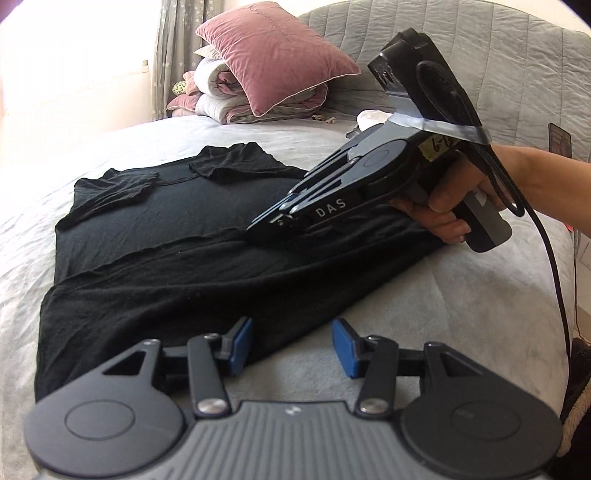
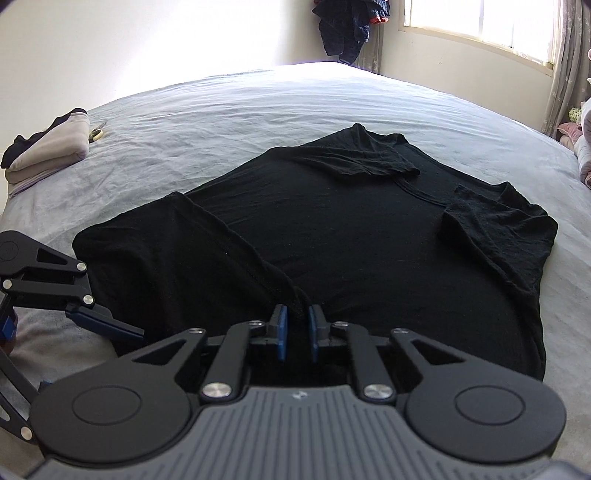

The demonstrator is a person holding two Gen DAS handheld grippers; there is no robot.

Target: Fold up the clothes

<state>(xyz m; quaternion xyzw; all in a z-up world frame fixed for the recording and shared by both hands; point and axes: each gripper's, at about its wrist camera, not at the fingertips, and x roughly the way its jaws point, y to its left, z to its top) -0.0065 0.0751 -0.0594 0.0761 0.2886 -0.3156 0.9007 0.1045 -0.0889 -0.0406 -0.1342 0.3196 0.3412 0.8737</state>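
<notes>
Wide grey bed (image 2: 229, 110) filling both views, sheet lightly creased. Quilted grey headboard (image 1: 461, 48) at the far end in the left wrist view, with a pink pillow (image 1: 273, 55) leaning on rolled bedding (image 1: 221, 99) near the curtain. Black T-shirt (image 2: 351, 240) spread flat across the middle of the bed, both short sleeves turned in over the chest, one lower side folded over the body along a long slanted edge. Small stack of folded clothes (image 2: 48, 147) well apart from it, near the bed's edge. Dark garments (image 2: 347, 26) hanging in the room corner beside the window (image 2: 480, 22).

Right gripper (image 1: 269, 225) held in a hand (image 1: 450, 206), angled down onto the shirt; blue pads nearly together in its own view, pinching a bunched fold of black cloth at the folded edge. Left gripper (image 1: 293, 347) low over the near hem, jaws spread wide, holding nothing, one pad above black cloth, the other above bare sheet. Black cable (image 1: 550, 258) trailing from the right gripper's handle.
</notes>
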